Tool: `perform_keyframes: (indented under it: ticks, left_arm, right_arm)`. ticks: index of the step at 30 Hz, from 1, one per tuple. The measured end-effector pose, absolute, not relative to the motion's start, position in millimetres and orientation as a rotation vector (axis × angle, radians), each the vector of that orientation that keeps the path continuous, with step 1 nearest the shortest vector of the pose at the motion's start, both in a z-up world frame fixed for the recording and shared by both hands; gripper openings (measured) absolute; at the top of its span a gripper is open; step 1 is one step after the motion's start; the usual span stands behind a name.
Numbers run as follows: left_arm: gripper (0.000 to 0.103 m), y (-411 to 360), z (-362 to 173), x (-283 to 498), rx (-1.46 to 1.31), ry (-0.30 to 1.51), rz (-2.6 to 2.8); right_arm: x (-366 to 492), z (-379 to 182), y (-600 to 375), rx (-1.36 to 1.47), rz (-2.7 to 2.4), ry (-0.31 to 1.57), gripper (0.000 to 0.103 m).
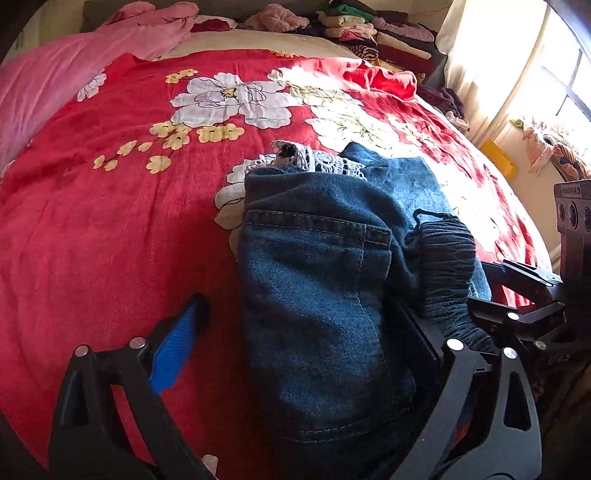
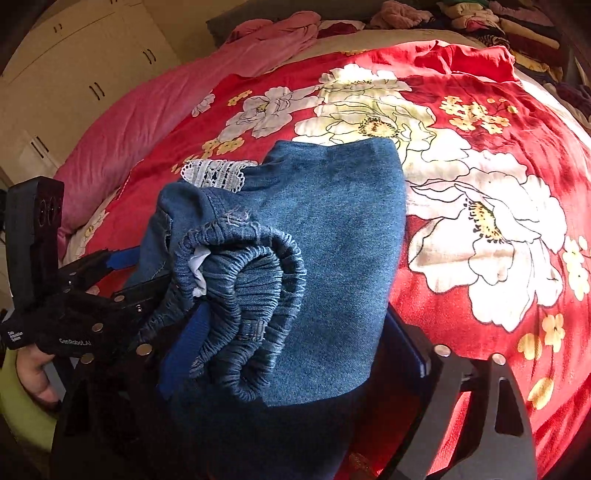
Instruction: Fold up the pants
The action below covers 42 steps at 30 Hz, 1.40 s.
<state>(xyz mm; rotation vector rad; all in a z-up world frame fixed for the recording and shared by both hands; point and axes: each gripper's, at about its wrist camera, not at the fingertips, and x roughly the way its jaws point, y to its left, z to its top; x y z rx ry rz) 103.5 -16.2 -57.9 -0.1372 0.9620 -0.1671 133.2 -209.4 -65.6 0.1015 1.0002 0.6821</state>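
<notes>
Blue denim pants (image 1: pixel 325 280) with white lace trim (image 1: pixel 314 162) lie folded in a thick bundle on the red floral bedspread (image 1: pixel 110 221). They show in the right wrist view (image 2: pixel 325 236) with the gathered elastic waistband (image 2: pixel 243 302) rolled at the near end. My left gripper (image 1: pixel 295 347) stands wide open, its jaws on either side of the bundle's near end; the blue left pad (image 1: pixel 173 354) is clear of the cloth. My right gripper (image 2: pixel 295 350) is open around the waistband end, the denim filling the gap. Each gripper shows in the other's view, at the edge.
A pink blanket (image 1: pixel 55 74) lies at the far left of the bed. Stacks of folded clothes (image 1: pixel 369 33) sit at the head of the bed, far right. A bright window (image 1: pixel 554 74) is at the right. Wardrobe doors (image 2: pixel 74 74) stand at the left.
</notes>
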Motion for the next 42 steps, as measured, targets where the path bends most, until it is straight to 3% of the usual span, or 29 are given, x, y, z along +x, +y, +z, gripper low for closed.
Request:
perform_keyframes:
  ticks: [1, 2, 3, 5, 7, 19, 23, 25, 27, 29, 42]
  left_arm:
    - [0.062, -16.6, -57.9, 104.3, -0.152, 0.961, -0.186]
    - [0.051, -16.5, -57.4, 104.7, -0.182, 0.963, -0.217]
    - [0.048, -16.9, -56.1, 105.2, -0.198, 0.963, -0.219]
    - [0.043, -20.2, -51.6, 104.5, -0.182, 0.955, -0.218]
    - [0.036, -20.3, -43.8, 103.6, -0.19, 0.939, -0.228]
    - [0.036, -8.2, -0.4, 125.4, -0.134, 0.803, -0.164]
    - [0.04, -8.1, -16.2, 141.5, -0.109, 0.856, -0.127]
    - [0.051, -7.3, -26.7, 144.0, -0.099, 0.885, -0.109]
    - [0.059, -6.4, -35.1, 144.1, -0.088, 0.906, -0.099]
    - [0.064, -5.1, -42.0, 145.3, -0.089, 0.923, -0.094]
    - [0.069, -3.7, -47.1, 144.8, -0.09, 0.931, -0.093]
  right_arm:
    - [132.4, -65.6, -207.7, 0.107, 0.699, 0.996, 0.068]
    - [131.3, -63.8, -206.2, 0.121, 0.73, 0.988, 0.049]
    - [129.8, -60.4, -205.0, 0.131, 0.749, 0.978, 0.039]
    - [125.7, -48.9, -202.9, 0.119, 0.758, 0.936, 0.033]
    - [125.1, -36.2, -201.5, 0.123, 0.77, 0.901, 0.03]
    - [153.2, 5.1, -180.8, 0.047, 0.738, 0.766, 0.03]
    - [163.9, -12.6, -179.2, 0.002, 0.636, 0.795, 0.039]
    - [169.0, -25.6, -183.7, -0.013, 0.572, 0.836, 0.048]
    - [174.0, -36.8, -192.7, 0.014, 0.543, 0.881, 0.069]
    - [178.4, -45.4, -200.3, 0.054, 0.531, 0.919, 0.074]
    - [177.8, -51.6, -201.5, 0.056, 0.507, 0.94, 0.08]
